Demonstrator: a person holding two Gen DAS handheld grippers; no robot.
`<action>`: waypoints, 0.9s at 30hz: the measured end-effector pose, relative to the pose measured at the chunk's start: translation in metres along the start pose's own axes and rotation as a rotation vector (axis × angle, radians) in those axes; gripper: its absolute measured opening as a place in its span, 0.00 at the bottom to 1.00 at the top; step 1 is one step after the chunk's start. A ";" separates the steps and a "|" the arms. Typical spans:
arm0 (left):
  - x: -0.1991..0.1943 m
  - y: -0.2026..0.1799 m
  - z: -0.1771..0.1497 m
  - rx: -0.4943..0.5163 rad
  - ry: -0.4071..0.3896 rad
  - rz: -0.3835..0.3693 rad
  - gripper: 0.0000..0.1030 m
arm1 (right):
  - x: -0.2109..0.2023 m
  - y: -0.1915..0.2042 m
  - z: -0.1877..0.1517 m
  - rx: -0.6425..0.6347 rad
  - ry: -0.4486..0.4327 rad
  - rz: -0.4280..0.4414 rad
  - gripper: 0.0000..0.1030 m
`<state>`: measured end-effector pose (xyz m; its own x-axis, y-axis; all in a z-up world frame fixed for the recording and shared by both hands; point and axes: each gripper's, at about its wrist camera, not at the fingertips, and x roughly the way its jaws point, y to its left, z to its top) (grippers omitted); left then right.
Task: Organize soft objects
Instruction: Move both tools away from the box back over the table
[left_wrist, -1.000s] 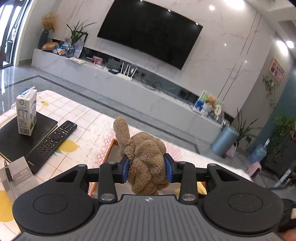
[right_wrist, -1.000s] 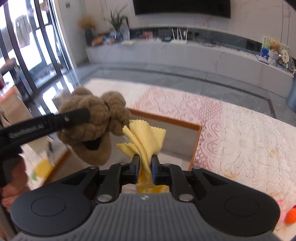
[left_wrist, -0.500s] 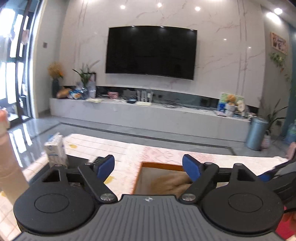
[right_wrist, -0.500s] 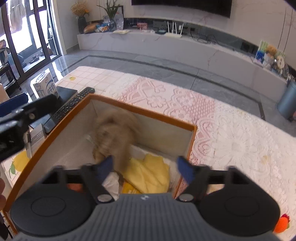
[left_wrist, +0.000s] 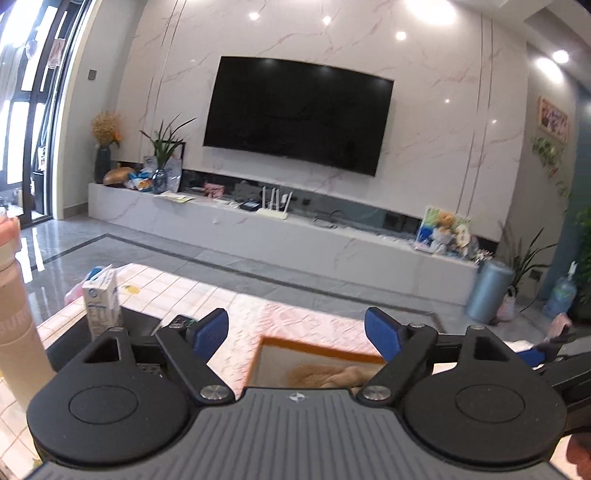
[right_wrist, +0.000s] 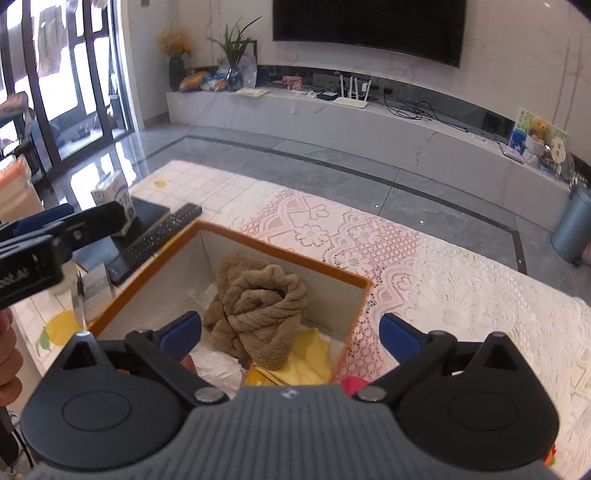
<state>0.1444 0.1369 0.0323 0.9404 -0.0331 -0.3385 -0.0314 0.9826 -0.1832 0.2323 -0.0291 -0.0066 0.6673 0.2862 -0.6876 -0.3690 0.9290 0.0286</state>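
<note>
A brown fuzzy plush (right_wrist: 258, 306) lies inside the orange-rimmed box (right_wrist: 288, 254), partly on a yellow cloth (right_wrist: 306, 360) and beside white crumpled material (right_wrist: 218, 369). My right gripper (right_wrist: 290, 330) is open and empty, above the box's near side. My left gripper (left_wrist: 295, 332) is open and empty, raised over the box's left edge; it shows at the left of the right wrist view (right_wrist: 66, 229). The plush (left_wrist: 332, 374) and the box rim (left_wrist: 321, 345) show low in the left wrist view.
Left of the box lie a TV remote (right_wrist: 159, 236), a milk carton (right_wrist: 114, 199) on a black book (right_wrist: 147, 218) and a pen (right_wrist: 79, 299). A tall beige cup (left_wrist: 18, 332) stands at the left. A lace tablecloth (right_wrist: 424, 280) covers the table to the right.
A second ago my left gripper held the plush and my right held the yellow cloth. Both opened and dropped them into the box; the plush has settled and both grippers have lifted slightly.
</note>
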 end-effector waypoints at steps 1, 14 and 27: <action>-0.001 -0.004 0.001 -0.009 -0.003 -0.006 0.94 | -0.005 -0.006 -0.001 0.014 -0.006 0.003 0.97; -0.009 -0.121 0.014 0.077 0.094 -0.085 0.94 | -0.106 -0.113 -0.026 0.130 -0.099 -0.174 0.97; 0.047 -0.290 -0.039 0.337 0.299 -0.255 0.94 | -0.102 -0.271 -0.145 0.388 -0.041 -0.356 0.98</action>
<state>0.1849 -0.1564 0.0336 0.7644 -0.2818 -0.5799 0.3438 0.9390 -0.0032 0.1700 -0.3445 -0.0493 0.7356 -0.0612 -0.6746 0.1464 0.9867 0.0702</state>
